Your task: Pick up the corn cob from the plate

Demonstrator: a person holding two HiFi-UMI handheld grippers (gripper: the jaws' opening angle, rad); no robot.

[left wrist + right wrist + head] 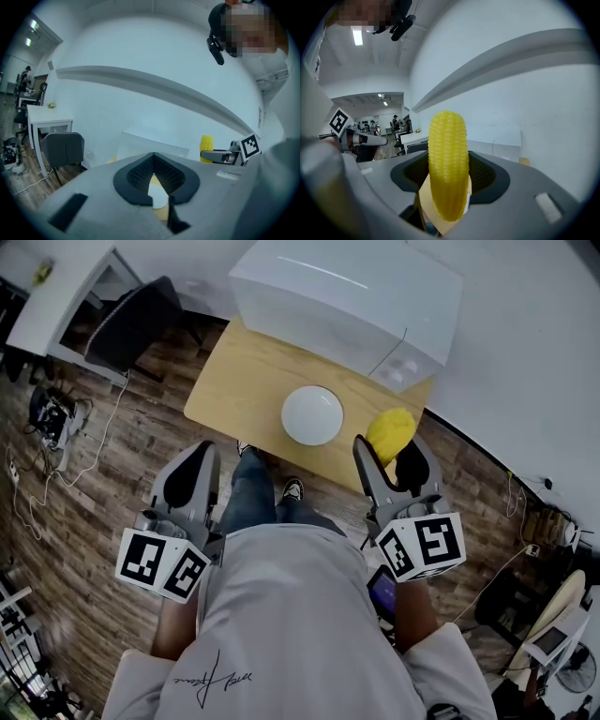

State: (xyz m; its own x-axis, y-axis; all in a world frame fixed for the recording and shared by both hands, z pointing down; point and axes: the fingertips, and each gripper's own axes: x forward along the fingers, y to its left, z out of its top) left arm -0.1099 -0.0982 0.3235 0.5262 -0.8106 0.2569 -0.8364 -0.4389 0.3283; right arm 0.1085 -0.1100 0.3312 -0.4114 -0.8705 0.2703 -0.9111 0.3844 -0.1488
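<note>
A corn cob (448,168) stands upright in the right gripper (394,454), whose jaws are clamped on its lower half, one pad on each side, while the rounded top rises well above them. From the head view the cob hangs just to the right of the white plate (312,414), apart from it and near the front edge of the wooden table (234,381). The plate itself lies bare in front of a white box (347,296) at the back of the table. The left gripper (152,161) is held low and to the left, off the table and above the floor (84,521), its jaws closed together at the tips with nothing between them; through the slit below the tips a sliver of the plate shows. By the look of it the pick-up is at its end: the cob is off the plate and carried wholly by the right gripper. What the next move seems to call for is a steady hold and a lift clear of the table, with the grip kept firm enough that the smooth, tapered cob does not tip or slide out between the pads. The task names no place to set it down. The left gripper appears to have no part in this step.
</note>
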